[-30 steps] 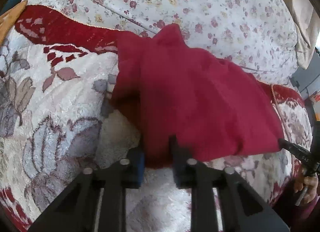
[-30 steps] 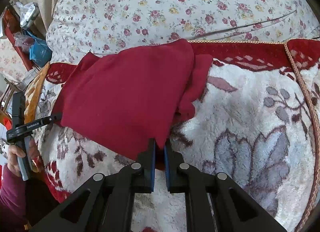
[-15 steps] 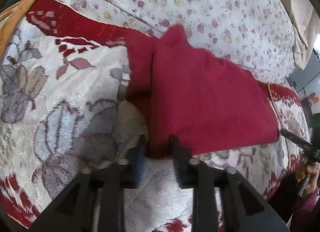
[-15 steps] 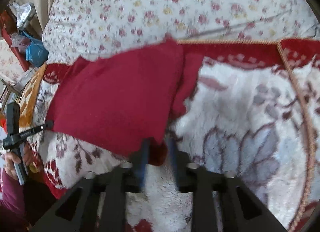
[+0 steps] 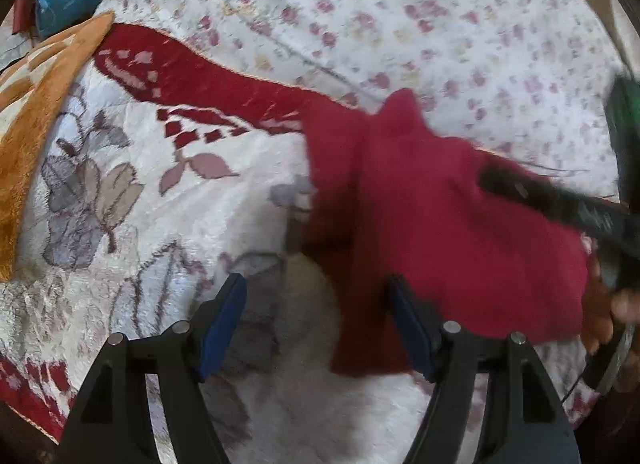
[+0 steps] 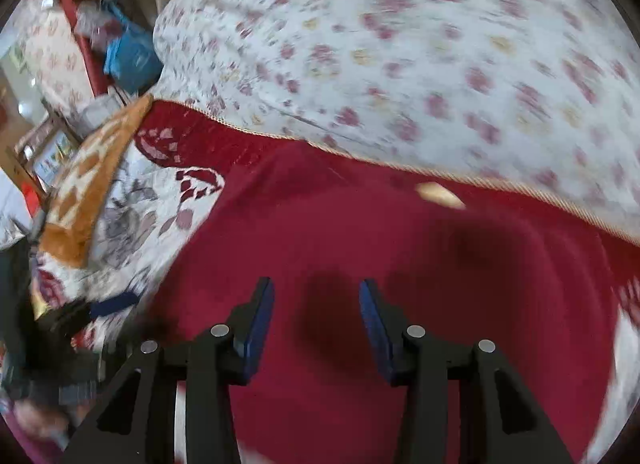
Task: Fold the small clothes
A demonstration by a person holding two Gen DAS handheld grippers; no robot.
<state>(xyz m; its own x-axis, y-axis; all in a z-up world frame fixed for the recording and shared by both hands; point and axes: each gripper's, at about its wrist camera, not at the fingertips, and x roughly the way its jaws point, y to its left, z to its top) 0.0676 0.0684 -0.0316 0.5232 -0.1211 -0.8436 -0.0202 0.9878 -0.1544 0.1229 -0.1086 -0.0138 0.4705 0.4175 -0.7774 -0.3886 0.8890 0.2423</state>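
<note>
A dark red garment lies folded on the plush floral blanket. My left gripper is open and empty, its right finger at the garment's near left edge. My right gripper is open and empty, hovering just above the red garment, which fills the lower half of its view. The right gripper also shows blurred at the right of the left wrist view, over the garment.
A flowered quilt covers the far side. An orange patterned blanket lies at the left edge. Blue bags and clutter sit beyond the bed's left side. The blanket has a red border.
Both grippers have opened and let go of the garment's near edge. The right gripper has swung left over the garment. The garment now lies flat.
</note>
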